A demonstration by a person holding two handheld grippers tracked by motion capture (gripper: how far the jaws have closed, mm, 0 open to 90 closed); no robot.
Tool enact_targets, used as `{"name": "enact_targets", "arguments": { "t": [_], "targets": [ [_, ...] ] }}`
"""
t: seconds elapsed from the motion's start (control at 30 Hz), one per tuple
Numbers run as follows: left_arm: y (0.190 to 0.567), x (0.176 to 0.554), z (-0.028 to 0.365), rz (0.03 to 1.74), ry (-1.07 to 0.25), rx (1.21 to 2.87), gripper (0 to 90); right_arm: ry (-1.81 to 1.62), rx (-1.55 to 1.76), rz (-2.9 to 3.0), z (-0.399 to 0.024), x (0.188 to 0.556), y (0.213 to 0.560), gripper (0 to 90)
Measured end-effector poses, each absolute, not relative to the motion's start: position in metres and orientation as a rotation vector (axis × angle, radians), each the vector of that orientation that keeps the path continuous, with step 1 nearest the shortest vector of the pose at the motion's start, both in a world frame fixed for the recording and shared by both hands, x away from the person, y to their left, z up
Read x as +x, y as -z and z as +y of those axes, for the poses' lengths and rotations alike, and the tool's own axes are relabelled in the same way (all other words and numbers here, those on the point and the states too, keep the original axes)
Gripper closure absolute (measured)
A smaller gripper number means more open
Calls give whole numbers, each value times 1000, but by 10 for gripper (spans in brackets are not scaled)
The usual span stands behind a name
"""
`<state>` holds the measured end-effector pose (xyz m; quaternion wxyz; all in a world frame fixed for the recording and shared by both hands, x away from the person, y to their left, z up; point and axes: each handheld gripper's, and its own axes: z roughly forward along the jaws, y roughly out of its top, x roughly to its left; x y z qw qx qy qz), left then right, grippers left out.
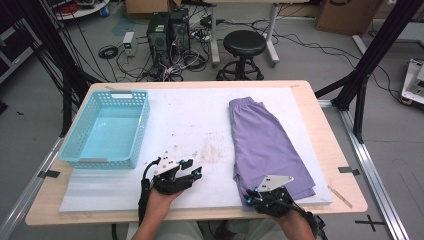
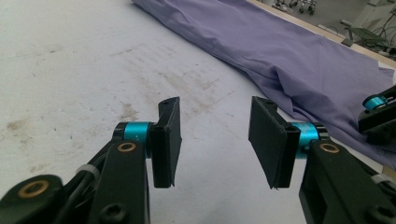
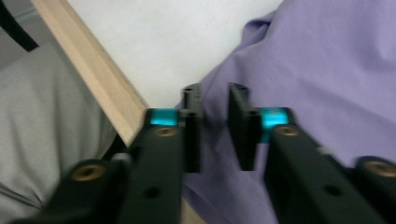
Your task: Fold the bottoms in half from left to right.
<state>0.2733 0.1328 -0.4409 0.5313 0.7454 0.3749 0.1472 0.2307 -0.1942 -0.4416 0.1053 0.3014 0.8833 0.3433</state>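
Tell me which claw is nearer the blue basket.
Left. The left claw hovers over the bare white mat just off the blue basket's near right corner; the right claw is across the table at the purple shorts' near edge.

Table (image 1: 320, 150): mat (image 1: 190, 125), basket (image 1: 107, 127), shorts (image 1: 265, 145).

On your left sits an empty turquoise plastic lattice basket (image 1: 107, 131) on the stained white foam mat (image 1: 195, 135), with a black round stool (image 1: 244, 44) beyond the wooden table (image 1: 327, 145).
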Motion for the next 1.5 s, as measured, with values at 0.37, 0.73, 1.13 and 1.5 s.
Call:
{"name": "enact_targets", "arguments": {
  "t": [0.37,0.73,1.13,1.5],
  "targets": [
    [444,274,129,891,-336,1796,543,-1177,828,2647,-191,229,435,822],
    [442,281,105,861,-276,1821,665,-1158,1180,2267,-287,240,411,690],
    [448,302,34,785,-141,2041,726,-1150,1322,2141,-333,242,411,651],
    [448,305,9,792,-254,2148,886,-1125,1316,2173,-328,243,415,654]
  ]
}}
